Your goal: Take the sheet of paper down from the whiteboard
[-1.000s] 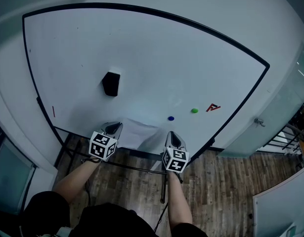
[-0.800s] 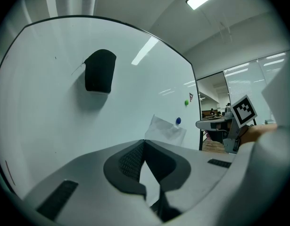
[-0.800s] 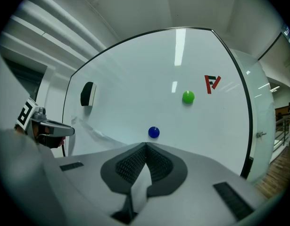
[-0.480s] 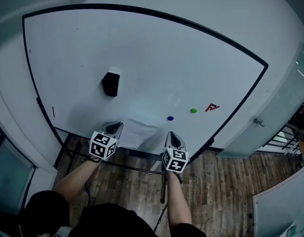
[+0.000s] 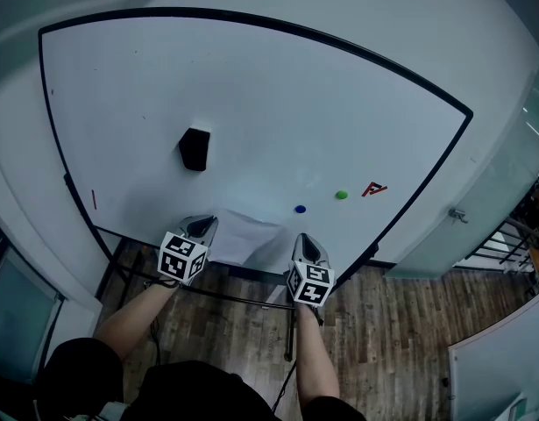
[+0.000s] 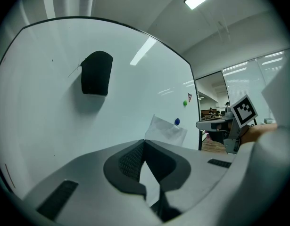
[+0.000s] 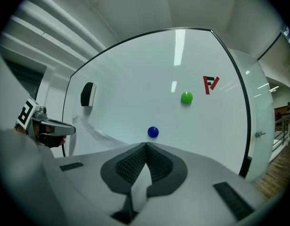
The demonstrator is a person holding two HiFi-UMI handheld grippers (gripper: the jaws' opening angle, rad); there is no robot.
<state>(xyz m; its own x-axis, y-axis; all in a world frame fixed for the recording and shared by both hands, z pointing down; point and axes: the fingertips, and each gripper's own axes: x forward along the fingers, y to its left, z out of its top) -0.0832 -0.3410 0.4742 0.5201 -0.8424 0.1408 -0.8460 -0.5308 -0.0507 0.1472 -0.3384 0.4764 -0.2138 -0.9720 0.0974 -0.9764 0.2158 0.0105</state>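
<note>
The white sheet of paper (image 5: 245,237) hangs slightly bowed in front of the whiteboard's (image 5: 278,103) lower edge, stretched between my two grippers. My left gripper (image 5: 209,224) is shut at the sheet's left edge; in the left gripper view the paper (image 6: 167,131) starts right at the closed jaw tips (image 6: 144,141). My right gripper (image 5: 302,238) is shut at the sheet's right edge. In the right gripper view the paper (image 7: 100,132) runs edge-on to the closed tips (image 7: 145,145). A blue magnet (image 5: 300,209) sits on the board just above the sheet, not touching it.
A black eraser (image 5: 195,149) sticks to the board at upper left. A green magnet (image 5: 341,195) and a small red mark (image 5: 374,189) lie right of the blue one. Below the board is its stand and a wooden floor (image 5: 383,323). A glass partition (image 5: 479,226) stands at right.
</note>
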